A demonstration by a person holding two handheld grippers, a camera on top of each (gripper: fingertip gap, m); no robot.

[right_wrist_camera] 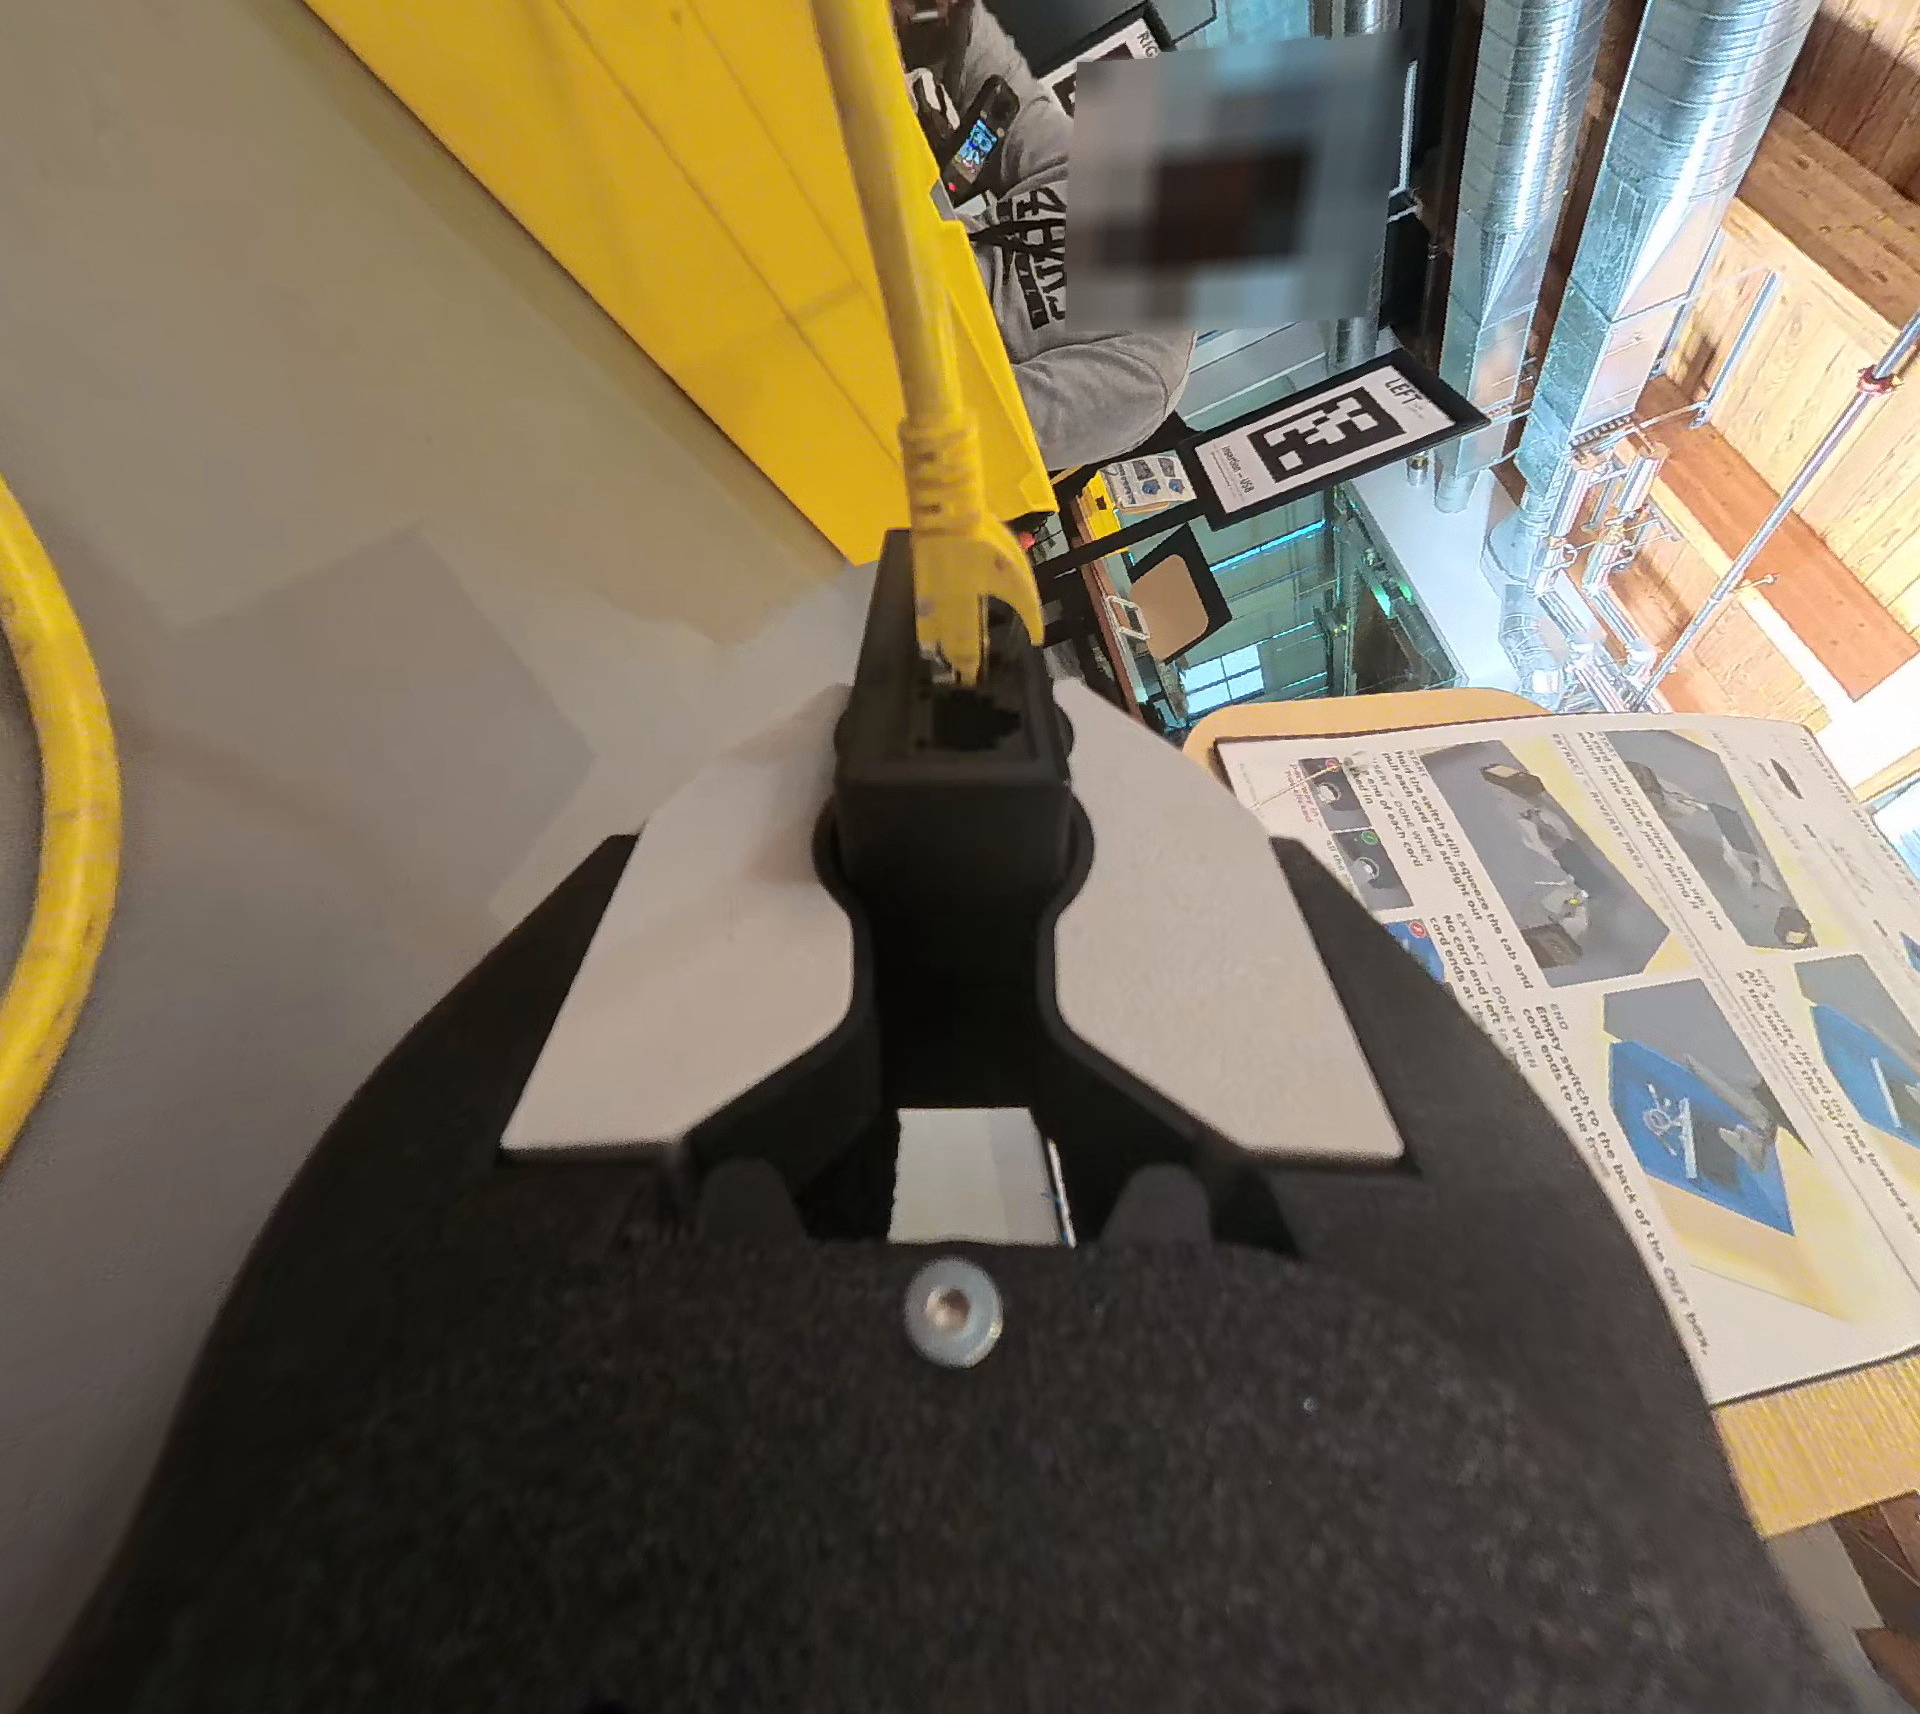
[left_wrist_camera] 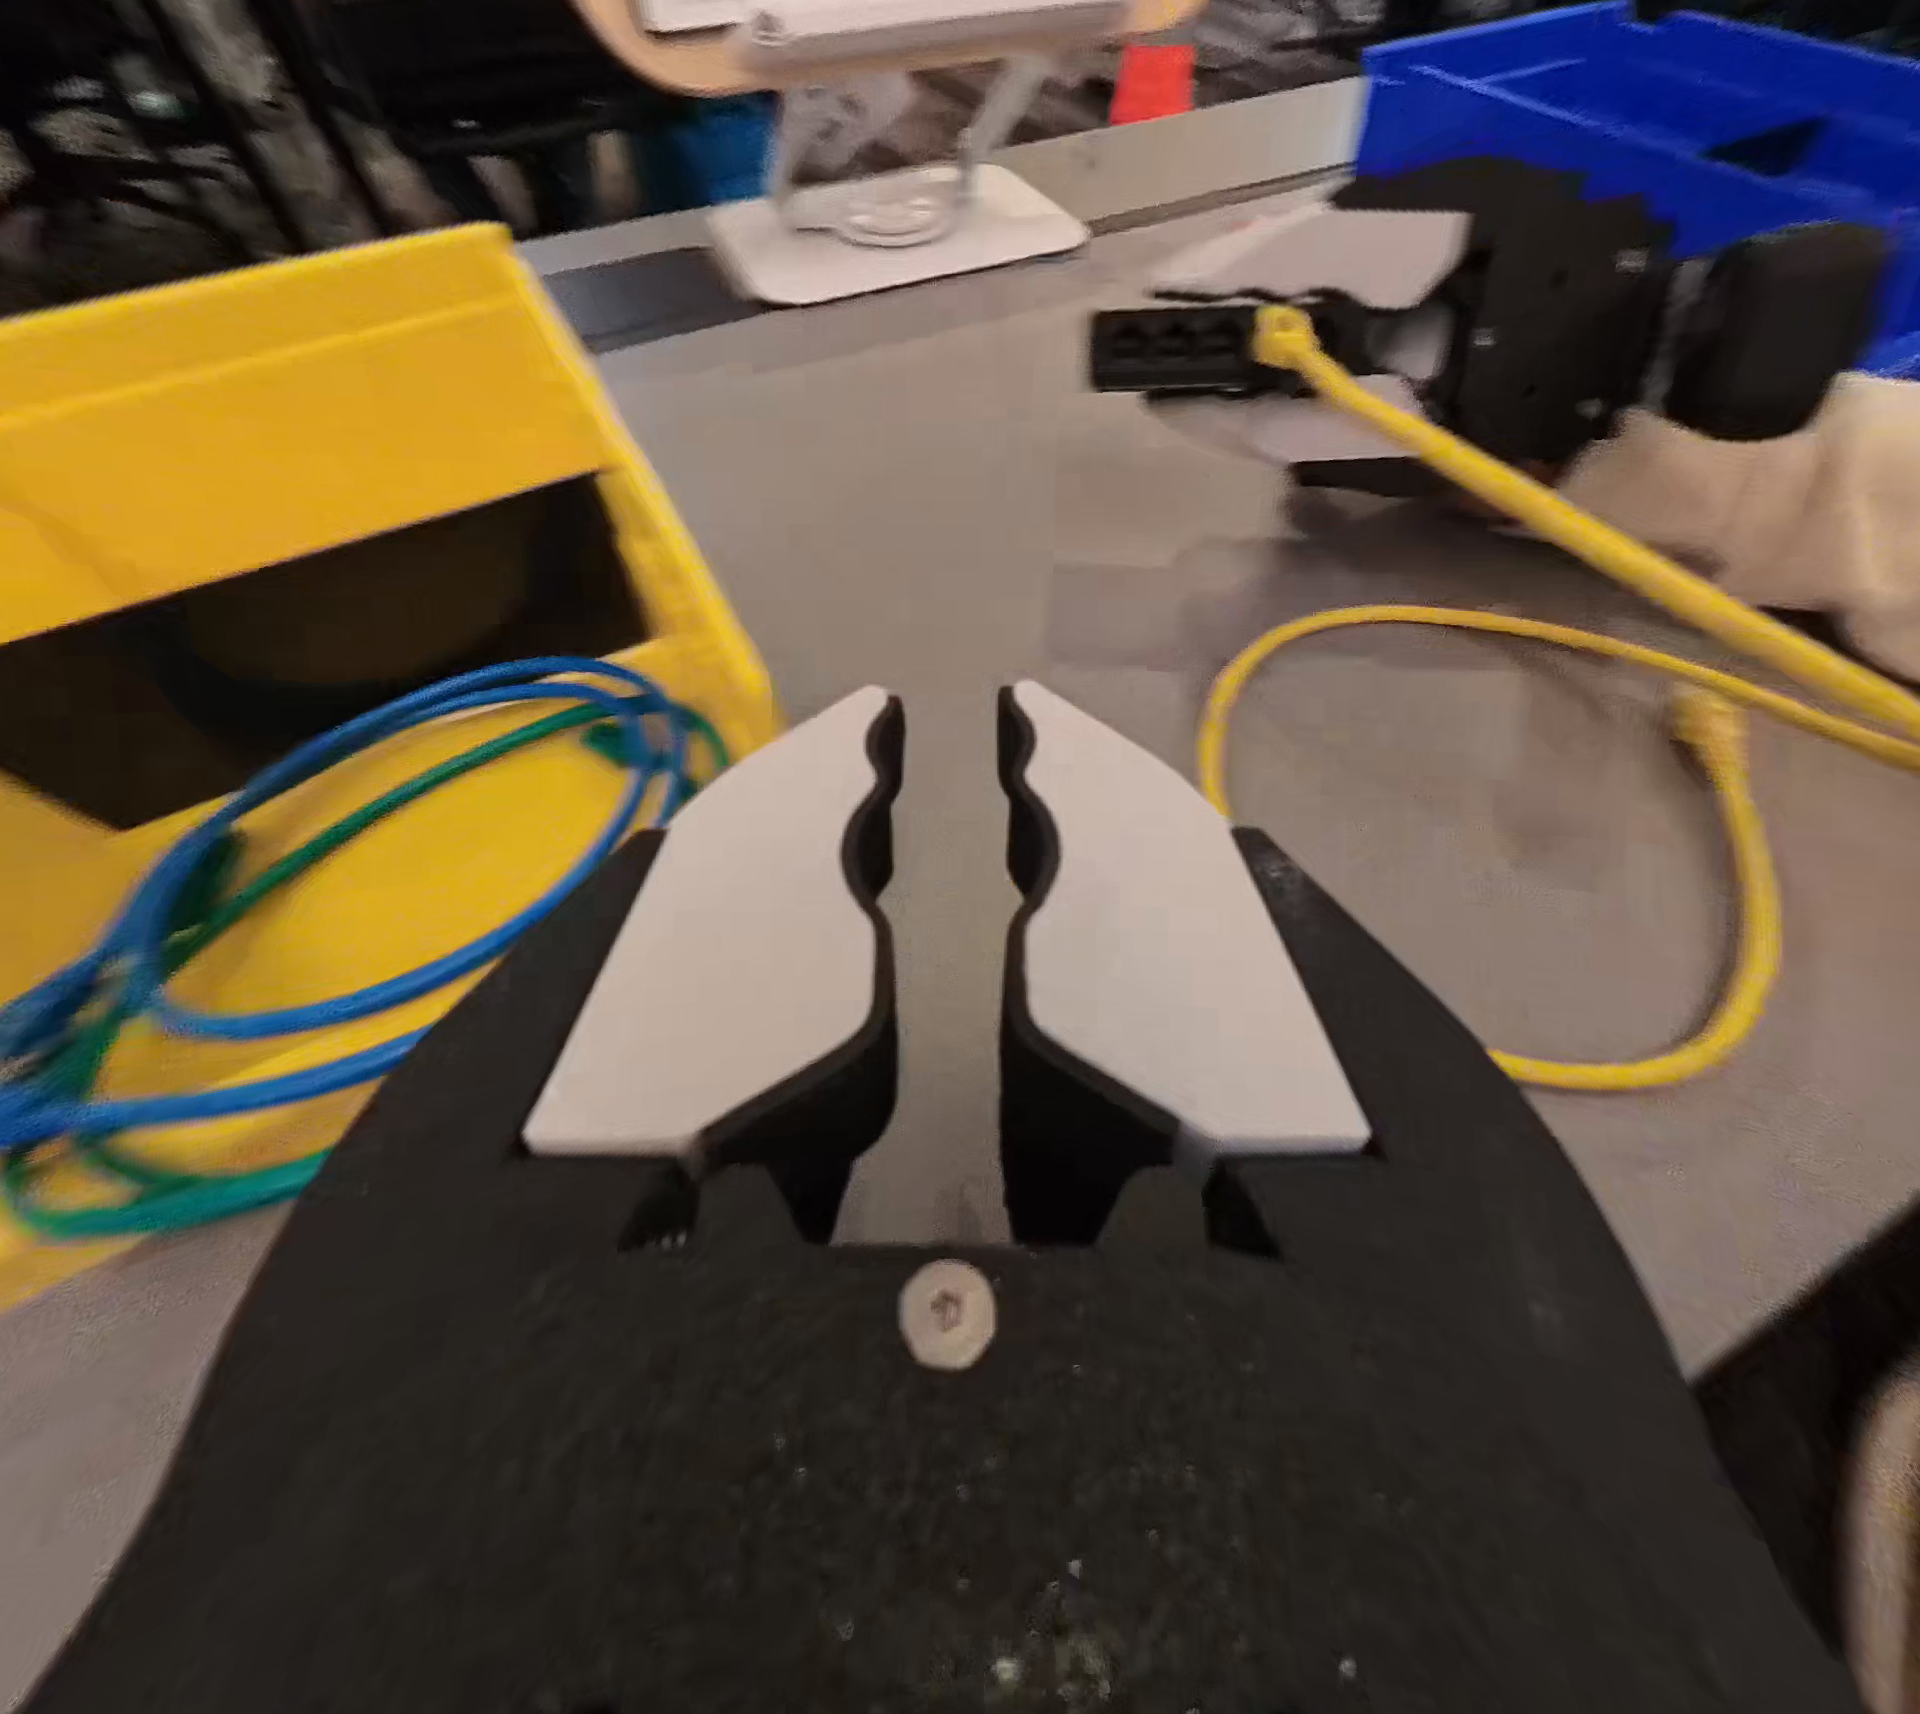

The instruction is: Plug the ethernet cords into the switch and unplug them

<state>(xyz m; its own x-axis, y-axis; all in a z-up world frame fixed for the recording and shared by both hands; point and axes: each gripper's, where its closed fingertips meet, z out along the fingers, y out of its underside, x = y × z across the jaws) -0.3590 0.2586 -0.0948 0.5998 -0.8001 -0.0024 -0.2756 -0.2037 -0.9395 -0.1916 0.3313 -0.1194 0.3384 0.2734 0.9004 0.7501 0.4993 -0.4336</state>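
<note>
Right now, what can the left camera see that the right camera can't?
Only the left wrist view shows the blue and green cords draped on the yellow bin, the blue bin, and the empty, open left gripper. Only the right wrist view shows, close up, the right gripper clamped on the black switch. Both show the yellow cord plugged into the switch, the yellow bin and the grey table.
</note>
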